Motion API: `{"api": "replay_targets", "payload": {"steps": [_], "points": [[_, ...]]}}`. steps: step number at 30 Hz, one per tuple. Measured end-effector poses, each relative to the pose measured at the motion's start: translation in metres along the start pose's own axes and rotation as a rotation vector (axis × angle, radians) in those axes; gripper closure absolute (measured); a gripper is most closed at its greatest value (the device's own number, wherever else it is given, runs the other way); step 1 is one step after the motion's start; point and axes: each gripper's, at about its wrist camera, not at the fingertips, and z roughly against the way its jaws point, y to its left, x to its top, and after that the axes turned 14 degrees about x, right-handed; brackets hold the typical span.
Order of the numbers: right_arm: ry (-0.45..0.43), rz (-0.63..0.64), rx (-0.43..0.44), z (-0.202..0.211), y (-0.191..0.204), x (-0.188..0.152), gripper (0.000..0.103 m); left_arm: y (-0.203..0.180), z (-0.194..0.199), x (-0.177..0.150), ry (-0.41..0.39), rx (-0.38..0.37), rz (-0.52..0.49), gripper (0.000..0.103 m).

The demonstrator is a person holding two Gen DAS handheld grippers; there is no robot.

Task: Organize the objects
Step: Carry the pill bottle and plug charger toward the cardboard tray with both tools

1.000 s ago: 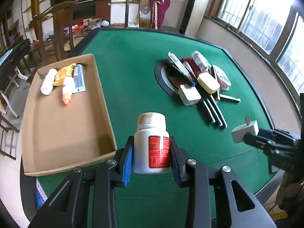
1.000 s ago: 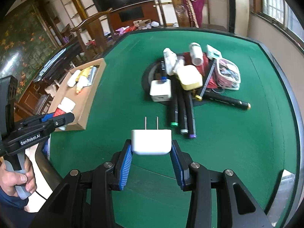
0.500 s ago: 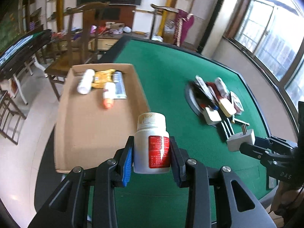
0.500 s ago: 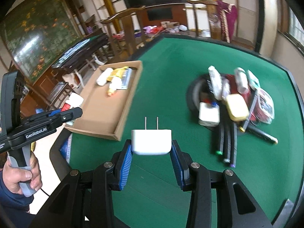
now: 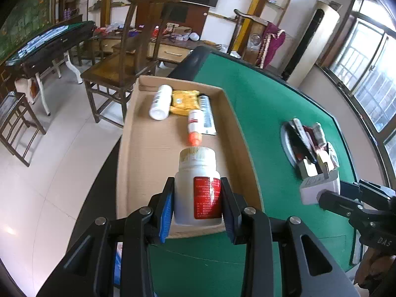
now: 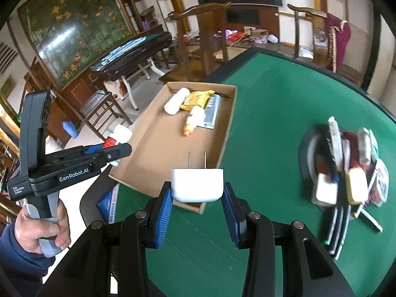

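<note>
While the white pill bottle [image 5: 196, 185] is standing upright between blue pads, the left claw [image 5: 197, 204] is clamping it over the near end of the cardboard tray [image 5: 146, 173]; a white bottle [image 5: 160, 102], a yellow packet [image 5: 184, 99] and an orange-capped bottle [image 5: 195, 126] are lying at the tray's far end; the right claw [image 6: 197, 204] is gripping a white plug adapter [image 6: 197, 184], prongs pointing away, above the green worktop [image 6: 272, 113]; a cluttered pile [image 6: 346, 168] is sitting well apart to the right.
</note>
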Motion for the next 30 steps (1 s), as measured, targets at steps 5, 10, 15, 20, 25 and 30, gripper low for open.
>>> {"api": "replay_targets", "payload": {"steps": [5, 10, 15, 20, 25, 30], "points": [[0.027, -0.008, 0.021, -0.029, 0.002, 0.015, 0.06, 0.012, -0.017, 0.007, 0.027, 0.005, -0.003, 0.07], [0.052, -0.04, 0.03, -0.059, -0.003, 0.027, 0.06, 0.016, -0.039, 0.019, 0.051, 0.004, -0.028, 0.07], [0.072, -0.085, 0.018, -0.085, -0.017, 0.037, 0.059, 0.013, -0.062, 0.038, 0.069, -0.005, -0.069, 0.07], [0.081, -0.13, 0.004, -0.105, -0.031, 0.048, 0.059, 0.01, -0.09, 0.059, 0.104, -0.028, -0.08, 0.07], [0.093, -0.152, -0.005, -0.119, -0.038, 0.059, 0.059, 0.007, -0.109, 0.073, 0.123, -0.037, -0.096, 0.07], [0.115, -0.175, -0.01, -0.131, -0.045, 0.064, 0.059, -0.002, -0.129, 0.079, 0.153, -0.047, -0.107, 0.07]]}}
